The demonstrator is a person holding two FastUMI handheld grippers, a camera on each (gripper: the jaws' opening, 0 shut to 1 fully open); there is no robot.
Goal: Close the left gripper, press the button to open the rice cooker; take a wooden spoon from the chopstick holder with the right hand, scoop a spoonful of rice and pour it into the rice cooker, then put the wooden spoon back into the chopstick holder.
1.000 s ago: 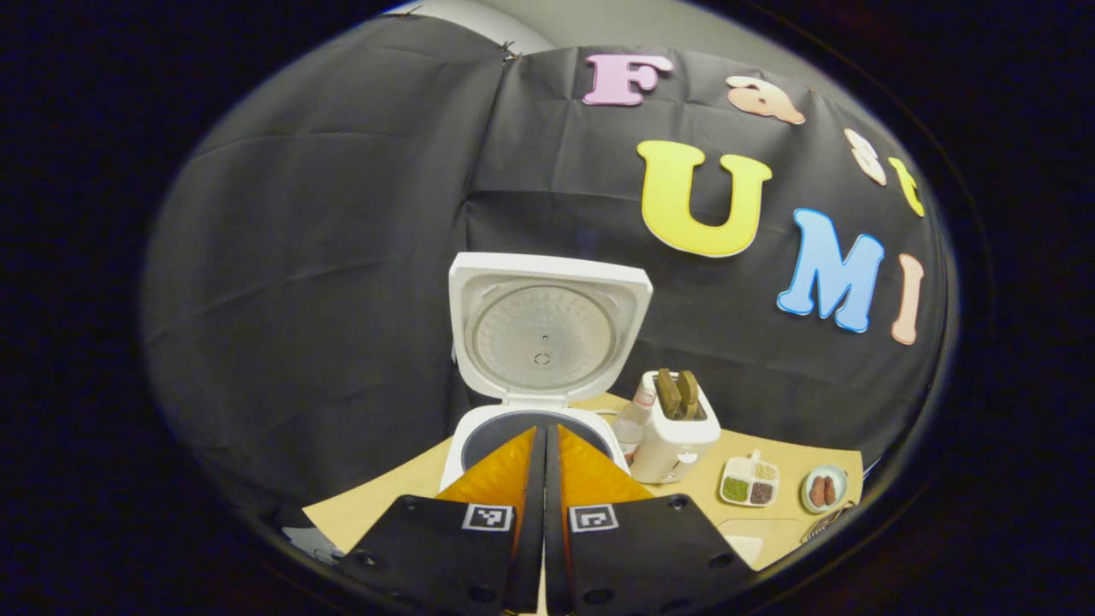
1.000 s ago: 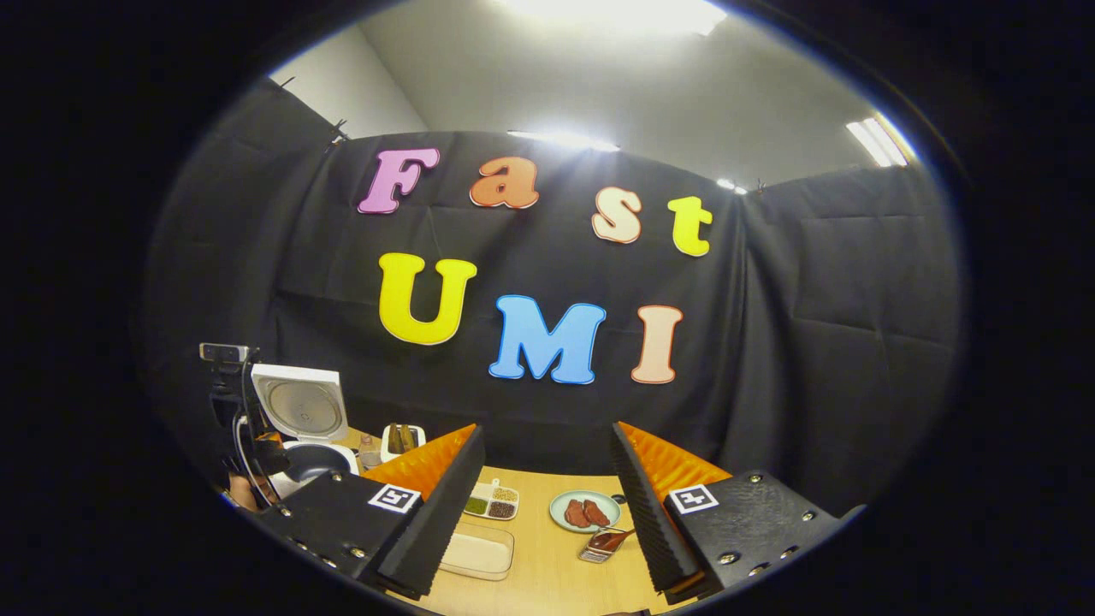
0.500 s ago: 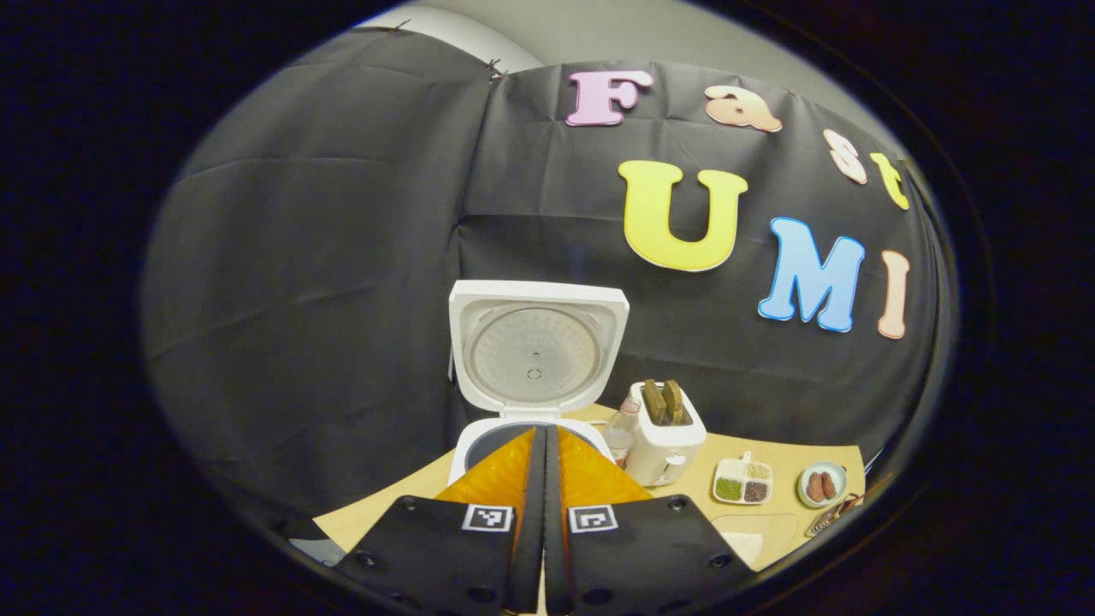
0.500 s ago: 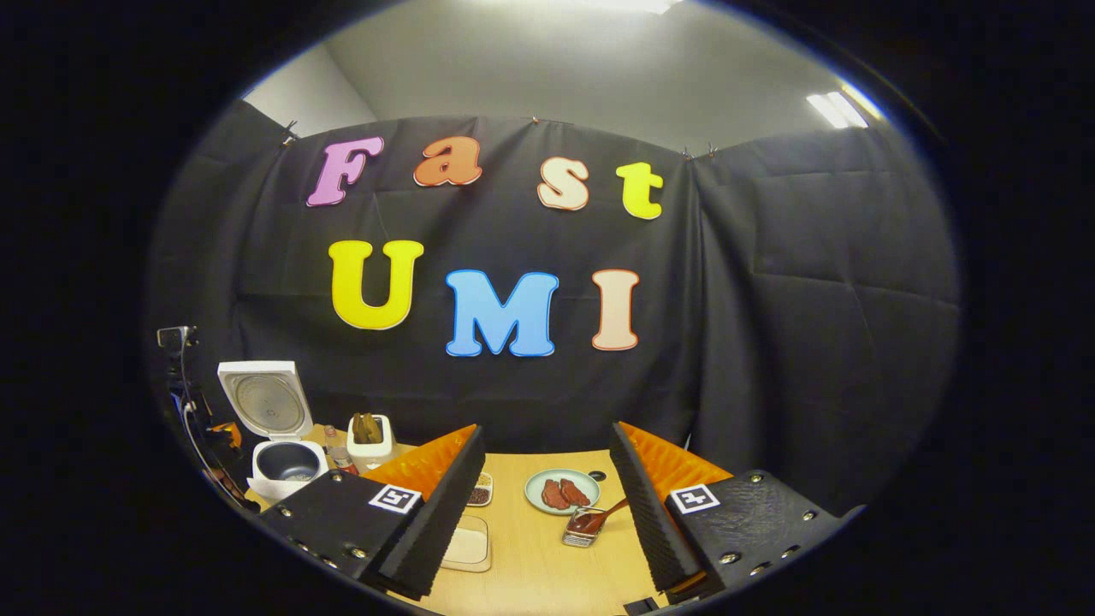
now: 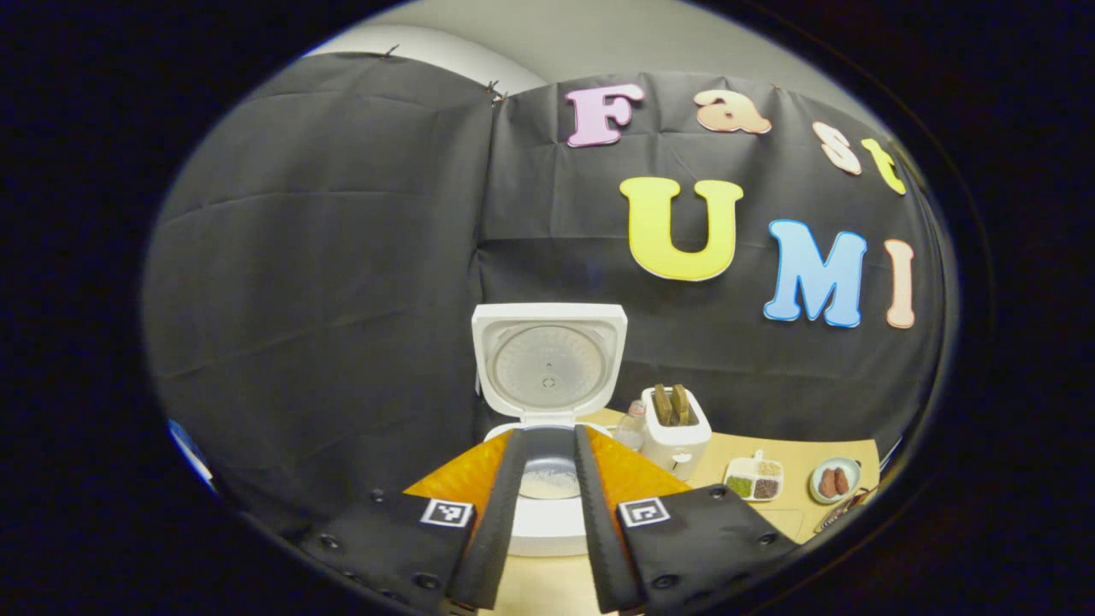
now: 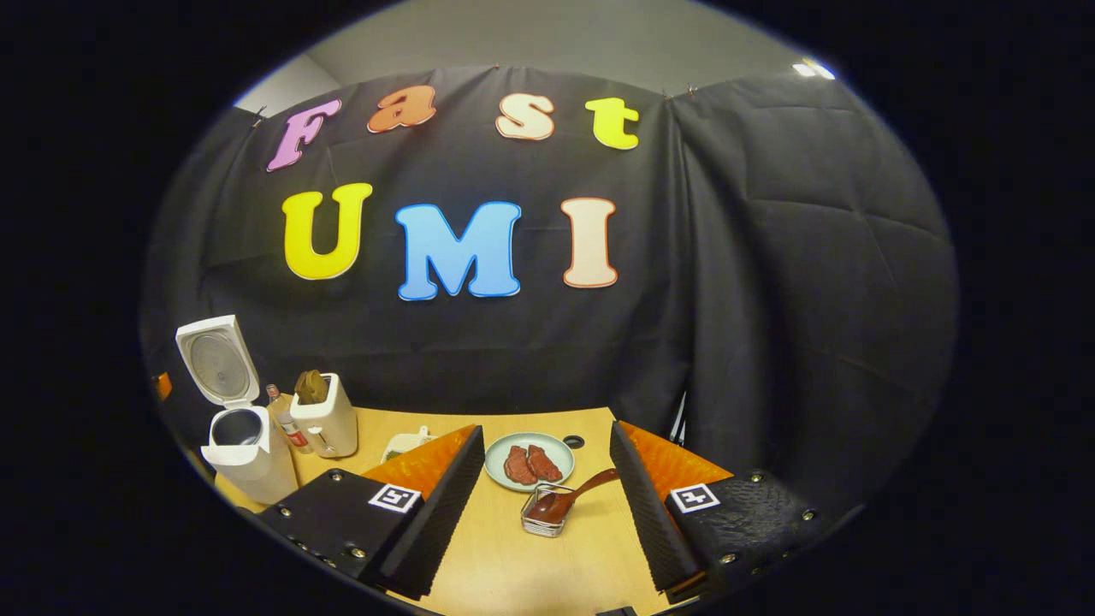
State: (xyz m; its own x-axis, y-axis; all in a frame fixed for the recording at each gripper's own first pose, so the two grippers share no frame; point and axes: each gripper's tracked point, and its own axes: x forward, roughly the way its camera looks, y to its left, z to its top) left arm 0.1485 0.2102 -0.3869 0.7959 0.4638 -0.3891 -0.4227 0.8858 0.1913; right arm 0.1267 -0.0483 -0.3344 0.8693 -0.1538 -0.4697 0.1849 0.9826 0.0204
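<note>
In the right gripper view, the right gripper is seen with its jaws released and nothing between them, above the light wooden table. Between the fingers, a small square wire-mesh holder stands on the table; a dark brown wooden spoon rests in it, bowl down, handle tilted up to the right. Just beyond, a round pale green plate carries two reddish-brown pieces of food.

In the left gripper view, the left gripper is seen with jaws parted and empty. Directly beyond them stands the white rice cooker, its lid upright and open. A dark inner pot is exposed, with a pale layer visible at its bottom. To the right, a white box-shaped holder contains two brown upright pieces. Farther right lie a white divided dish with green, dark and pale fillings in separate compartments, and the plate.
</note>
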